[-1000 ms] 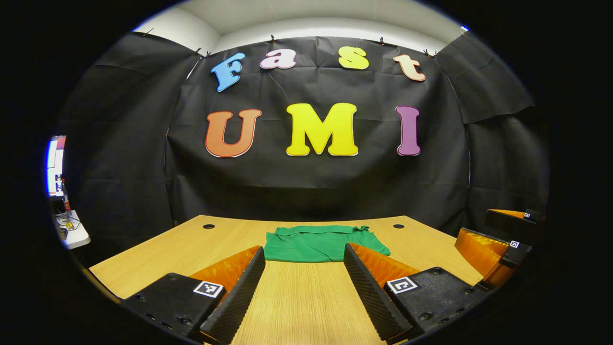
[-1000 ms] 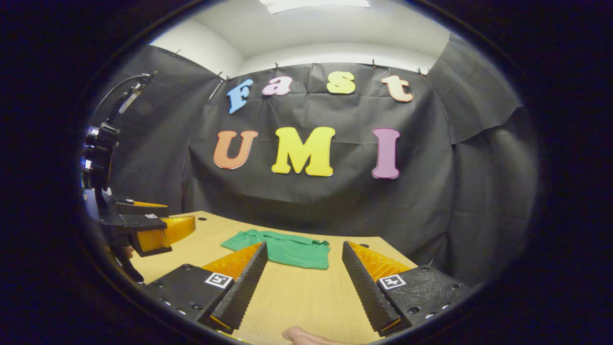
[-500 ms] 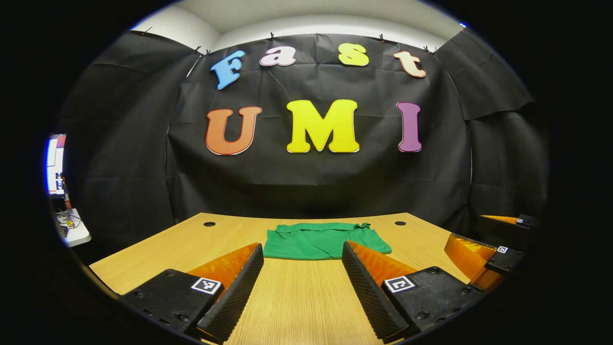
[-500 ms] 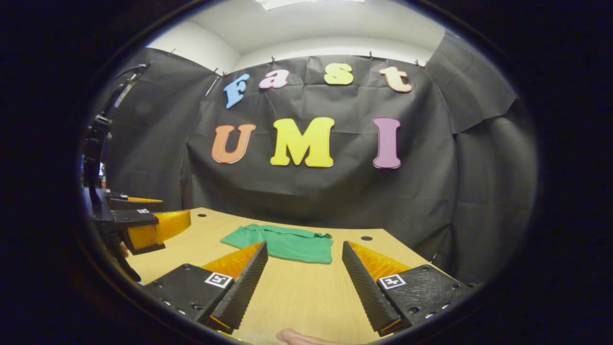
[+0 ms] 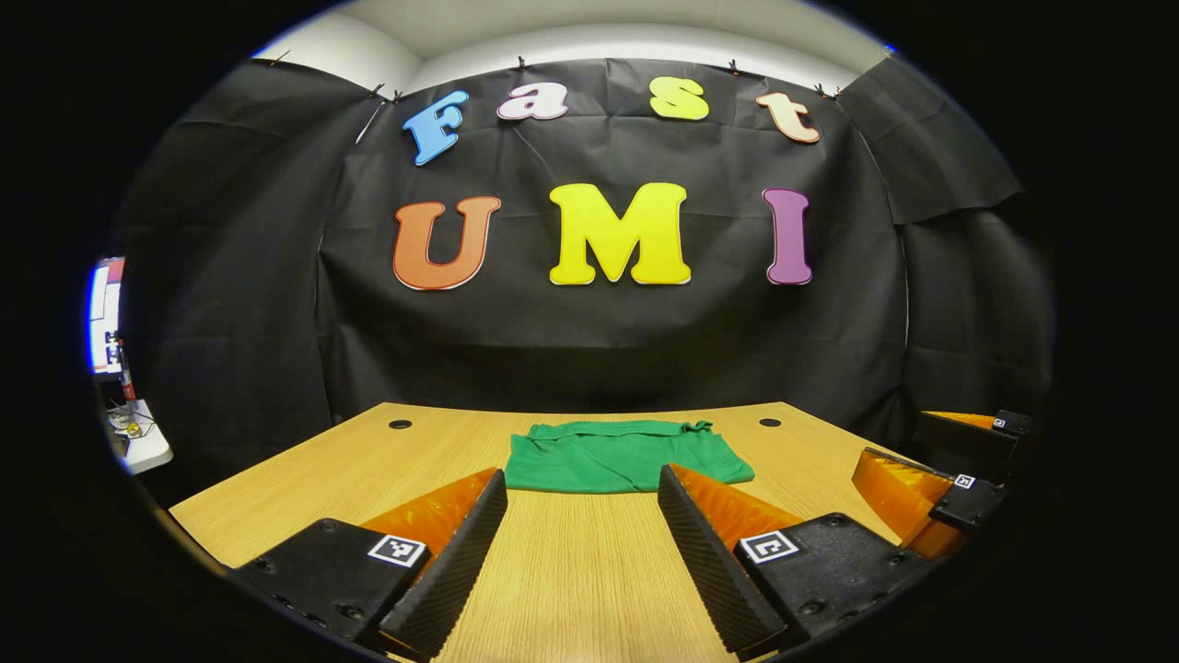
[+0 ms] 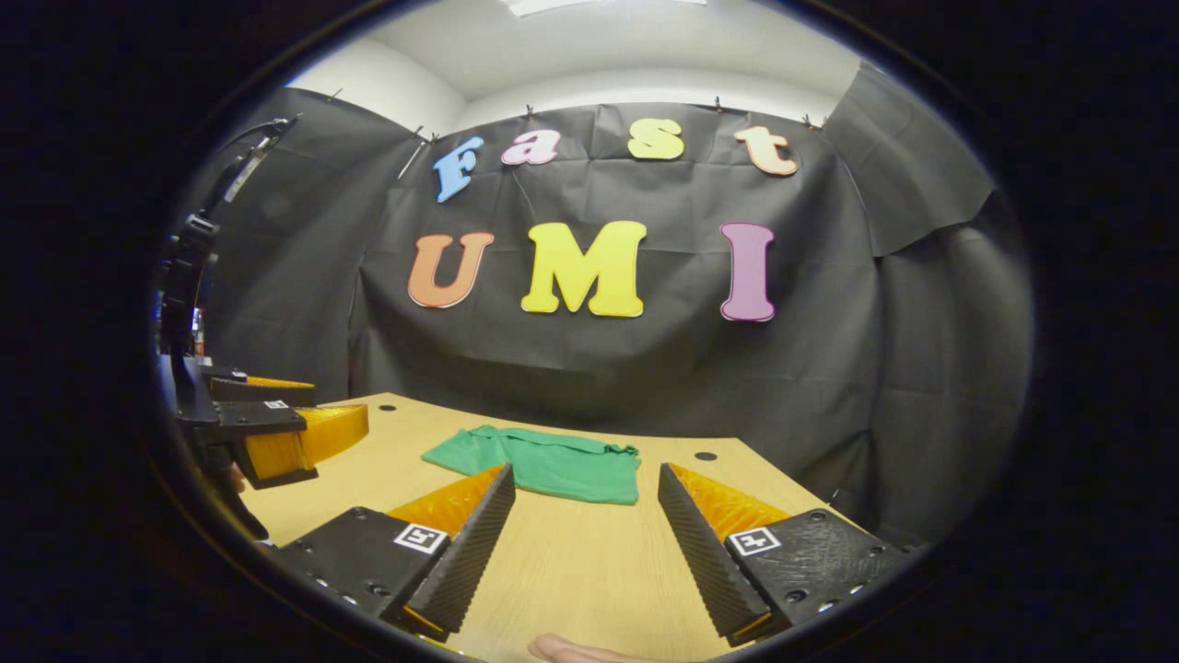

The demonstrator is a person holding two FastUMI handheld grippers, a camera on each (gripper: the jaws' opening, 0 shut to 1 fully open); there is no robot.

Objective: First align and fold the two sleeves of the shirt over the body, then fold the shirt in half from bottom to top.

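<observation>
A green shirt (image 5: 626, 456) lies folded into a flat, roughly rectangular bundle on a light wooden worktop (image 5: 571, 571). It sits near the far edge of the worktop, about midway between the two far corners, just in front of the black cloth wall (image 5: 608, 341) of the booth. Its top surface is smooth, with a few bunched wrinkles along the far edge. Two small round holes mark the worktop near the far corners, one (image 5: 400, 424) to the left of the shirt and one (image 5: 769, 423) to the right.

In the left gripper view, the left gripper (image 5: 582, 483) is held over the near part of the worktop, pointing at the shirt. Its two ribbed fingers (image 5: 461, 562) stand wide apart with bare wood between them, and they grip nothing. Their tips stop just short of the shirt's near edge. At the right edge of this view the right gripper (image 5: 930, 460) appears beside it, over the right side of the worktop.

In the right gripper view, the right gripper (image 6: 586, 479) also points at the shirt (image 6: 543, 463), which here lies ahead and a little to the left. Its fingers (image 6: 465, 552) are likewise spread wide and hold nothing, apart from the cloth. The left gripper (image 6: 304, 419) shows at the left edge of this view, over the left side of the worktop, also spread apart. Part of a hand (image 6: 576, 651) shows at the very bottom of this view.

A white ceiling (image 6: 636, 46) rises above the black cloth wall.
</observation>
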